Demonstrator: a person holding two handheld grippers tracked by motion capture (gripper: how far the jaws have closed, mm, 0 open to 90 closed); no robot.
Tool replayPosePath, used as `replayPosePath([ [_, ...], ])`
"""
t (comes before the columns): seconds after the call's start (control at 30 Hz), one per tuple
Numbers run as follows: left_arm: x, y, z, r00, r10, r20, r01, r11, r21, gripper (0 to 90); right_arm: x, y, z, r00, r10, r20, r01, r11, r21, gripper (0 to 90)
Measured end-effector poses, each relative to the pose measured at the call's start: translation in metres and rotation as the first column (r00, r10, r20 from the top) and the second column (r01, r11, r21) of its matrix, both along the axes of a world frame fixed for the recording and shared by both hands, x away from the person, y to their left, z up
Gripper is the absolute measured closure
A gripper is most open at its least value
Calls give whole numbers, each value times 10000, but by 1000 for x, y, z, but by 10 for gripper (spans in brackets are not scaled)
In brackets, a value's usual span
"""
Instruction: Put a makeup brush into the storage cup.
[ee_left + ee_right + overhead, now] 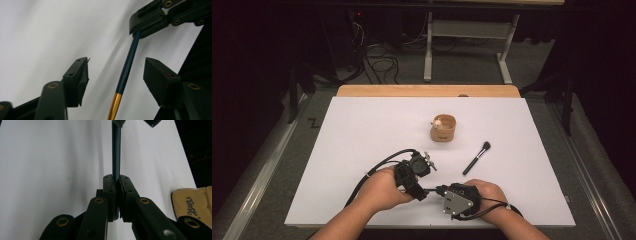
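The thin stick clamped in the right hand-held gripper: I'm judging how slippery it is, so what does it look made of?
The stick looks like a lacquered wood or plastic handle: smooth dark teal with a soft sheen. Its lower end has a gold collar, shiny like polished metal, though it could be metallic paint. The right hand-held gripper pinches the teal part.

You had a wooden cup (443,128) standing upright near the middle of the white table (362,130), with a small pale thing inside it, too small to tell. A makeup brush (476,158) lay flat on the table, just right of the cup and nearer to you, its bristles pointing away. Beyond the far edge, you had cables (379,62) on the floor beside a grey desk frame (467,35).
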State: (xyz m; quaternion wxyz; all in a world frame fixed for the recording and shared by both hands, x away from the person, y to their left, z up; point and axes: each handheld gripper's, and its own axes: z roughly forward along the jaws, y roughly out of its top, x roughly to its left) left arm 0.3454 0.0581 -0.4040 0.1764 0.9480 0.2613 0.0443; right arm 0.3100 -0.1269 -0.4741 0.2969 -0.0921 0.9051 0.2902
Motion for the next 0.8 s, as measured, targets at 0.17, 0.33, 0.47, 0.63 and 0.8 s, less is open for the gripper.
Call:
replayPosePath([
  [0.17,0,9,0,9999,105,-35,-105,9999,-66,297,0,-1,-1,9998,-190,-111,191,9998,85,864],
  [0.33,-1,19,-2,9999,91,-53,-91,9999,-78,292,1,-4,-1,9993,-350,-146,348,9994,-84,865],
  [0.47,-1,26,-3,9998,205,-47,-206,9997,-97,286,2,-10,0,9991,-425,-70,424,9989,-197,864],
  [0.63,-1,34,-4,9992,410,1,-410,9990,-186,285,7,-17,1,9989,-466,91,469,9983,-341,864],
  [0.8,0,44,-6,9981,607,42,-605,9978,-256,285,8,-26,1,9974,-717,100,720,9969,-332,865],
])
